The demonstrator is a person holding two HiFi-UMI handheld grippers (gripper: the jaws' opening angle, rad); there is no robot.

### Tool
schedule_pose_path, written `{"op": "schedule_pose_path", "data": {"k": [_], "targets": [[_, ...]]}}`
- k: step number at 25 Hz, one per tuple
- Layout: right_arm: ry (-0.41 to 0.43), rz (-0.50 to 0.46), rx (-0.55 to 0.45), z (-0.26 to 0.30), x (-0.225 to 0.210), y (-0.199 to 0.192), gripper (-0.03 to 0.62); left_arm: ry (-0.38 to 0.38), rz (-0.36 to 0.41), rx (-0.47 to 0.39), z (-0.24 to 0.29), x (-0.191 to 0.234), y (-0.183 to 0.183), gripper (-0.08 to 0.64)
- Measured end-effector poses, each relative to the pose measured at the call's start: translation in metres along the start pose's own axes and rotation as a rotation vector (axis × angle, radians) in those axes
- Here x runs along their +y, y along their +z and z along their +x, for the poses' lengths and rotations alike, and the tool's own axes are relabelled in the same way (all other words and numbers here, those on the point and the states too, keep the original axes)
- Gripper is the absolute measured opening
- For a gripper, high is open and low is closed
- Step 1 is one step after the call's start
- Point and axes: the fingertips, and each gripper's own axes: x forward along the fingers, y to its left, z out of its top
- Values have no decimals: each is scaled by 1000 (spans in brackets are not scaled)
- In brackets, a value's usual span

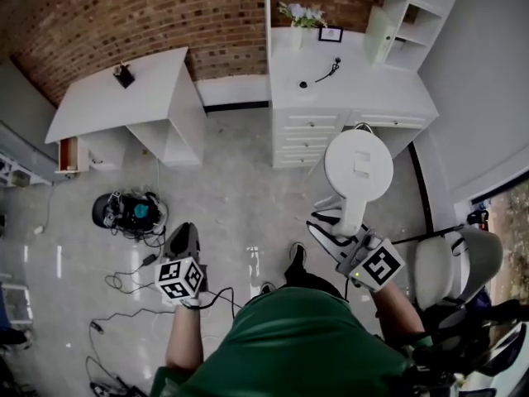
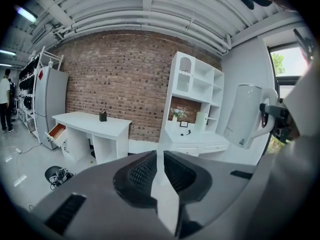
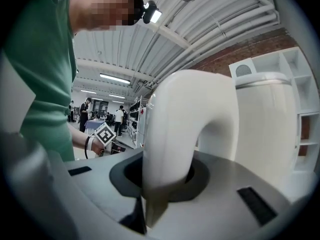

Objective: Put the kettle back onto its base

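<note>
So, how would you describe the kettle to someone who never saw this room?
Look at the white desk with shelves against the brick wall; a person in green stands facing it. The kettle hangs in the right tongs, gripped by its curved handle. It is a tall, all-white jug with a round lid, the only thing held in the air.

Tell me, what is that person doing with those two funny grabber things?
A person in a green shirt is standing in a room with a gripper in each hand. The right gripper holds a white kettle by its handle, up in the air in front of a white desk. The left gripper has its fingers together and carries nothing. The kettle is not on its base yet.
</note>
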Motion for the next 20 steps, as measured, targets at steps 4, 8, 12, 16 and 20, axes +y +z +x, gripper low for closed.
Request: {"op": "schedule_pose_path", "data": {"k": [4, 8, 12, 16, 20], "targets": [[21, -11, -8, 15, -40, -3, 77, 14, -1, -13, 36, -10, 24, 57], [42, -7, -23, 21, -82, -7, 75, 21, 1, -13, 70, -31, 40, 57], [65, 3, -33, 21, -123, -10, 76, 46, 7, -32, 94, -50, 60, 57], [97, -10, -41, 21, -156, -12, 75, 84, 8, -57, 110, -62, 76, 57], [118, -19, -44, 25, -183, -15, 76, 101, 3, -60, 126, -73, 80, 57]]}}
